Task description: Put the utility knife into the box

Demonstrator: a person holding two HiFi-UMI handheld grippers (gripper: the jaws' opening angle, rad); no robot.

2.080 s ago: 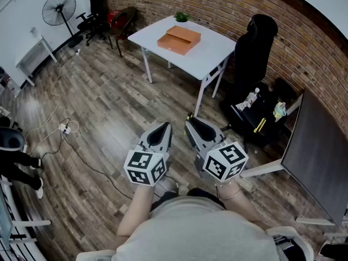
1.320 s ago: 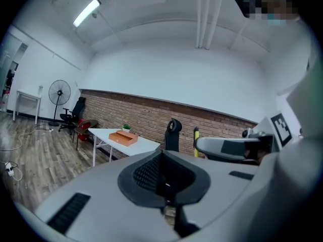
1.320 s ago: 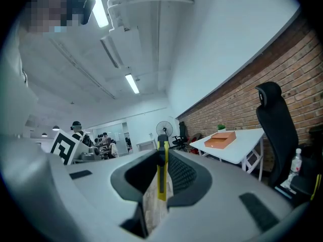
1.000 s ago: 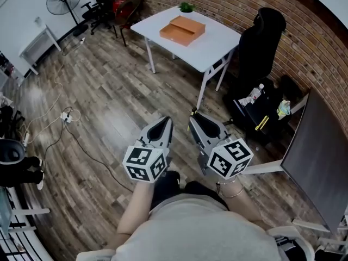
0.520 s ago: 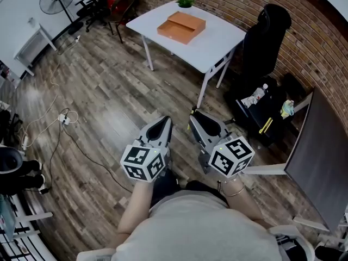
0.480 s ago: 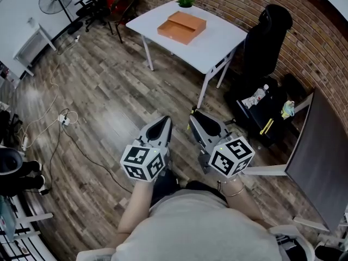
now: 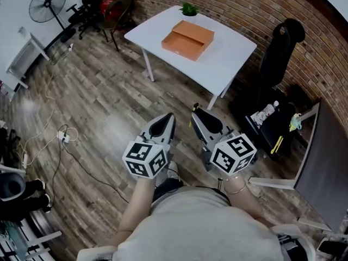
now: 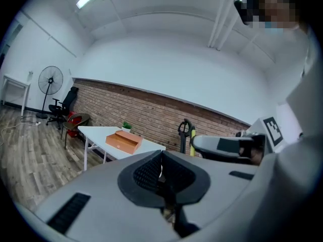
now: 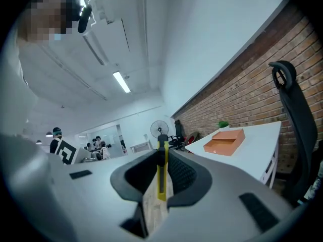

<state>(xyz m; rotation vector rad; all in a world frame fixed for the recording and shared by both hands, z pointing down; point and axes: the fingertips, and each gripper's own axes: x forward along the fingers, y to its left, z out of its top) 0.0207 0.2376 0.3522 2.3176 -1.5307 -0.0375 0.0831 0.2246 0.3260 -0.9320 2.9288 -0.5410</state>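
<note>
Utility knife (image 9: 161, 178) sits pinched between the narrow jaws of my right gripper (image 9: 162, 154) in the right gripper view, its yellow body poking past the tips and the orange box (image 9: 225, 141) ahead on the white table (image 9: 260, 153). In the left gripper view, my left gripper (image 8: 162, 154) has its jaws together on nothing. The head view puts the box well apart from me across the wood floor (image 7: 98, 107), so I'd grip firmly, walk close, and release only low over its open top.

Brick wall (image 7: 255, 7); wood floor (image 7: 98, 91); white table (image 7: 231, 56)
</note>
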